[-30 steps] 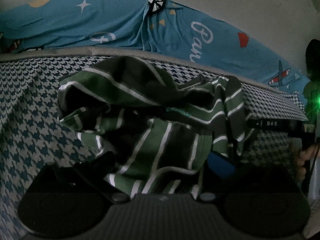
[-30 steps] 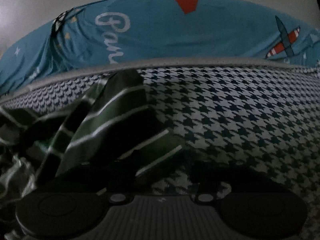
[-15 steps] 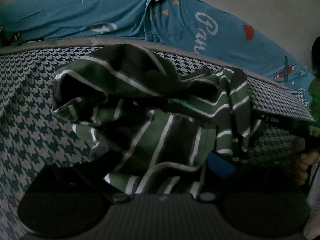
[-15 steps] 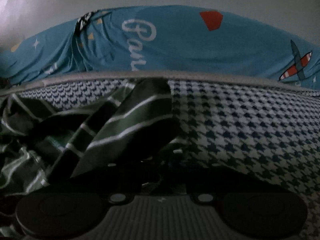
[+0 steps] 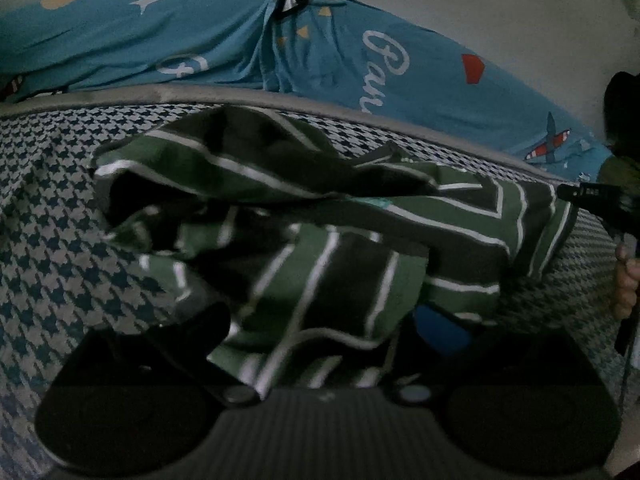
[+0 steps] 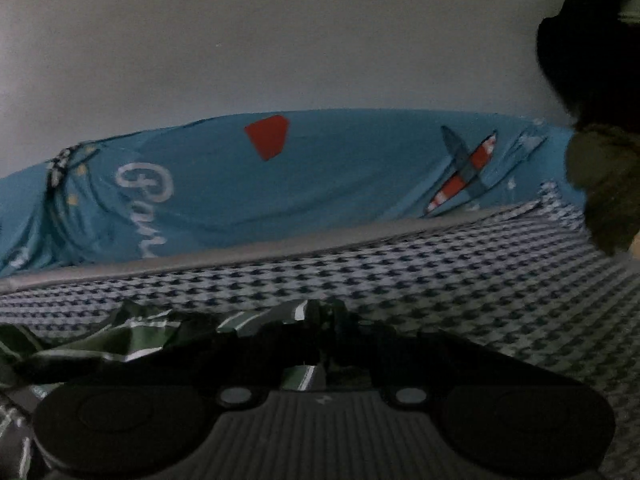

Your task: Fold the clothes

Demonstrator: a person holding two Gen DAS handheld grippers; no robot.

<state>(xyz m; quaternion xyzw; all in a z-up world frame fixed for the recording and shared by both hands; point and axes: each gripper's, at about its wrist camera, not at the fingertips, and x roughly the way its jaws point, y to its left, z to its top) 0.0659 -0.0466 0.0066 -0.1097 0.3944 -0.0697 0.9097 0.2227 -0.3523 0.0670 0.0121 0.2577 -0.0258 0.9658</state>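
Dimly lit, both wrist views look across a bed covered by a houndstooth sheet (image 5: 52,248), with a blue printed blanket (image 5: 192,40) bunched along its far edge below a pale wall (image 6: 240,40).

From the left wrist view, a green striped garment (image 5: 304,216) with dark bands and thin white lines lies crumpled on the sheet, rising in a loose heap directly ahead of the left gripper (image 5: 320,344). Its near edge drapes down between the two dark fingers, which appear to be pinching the cloth; a blue pad shows on the right-hand finger. At the far right of this view, the right gripper (image 5: 600,200) reaches in at the garment's right edge, with part of the person's hand (image 5: 626,280) beside it.

From the right wrist view, the same garment (image 6: 132,336) spreads low and to the left, and a bunched fold of it is clamped between the closed dark fingers of the right gripper (image 6: 324,344). Houndstooth sheet fills the right side.
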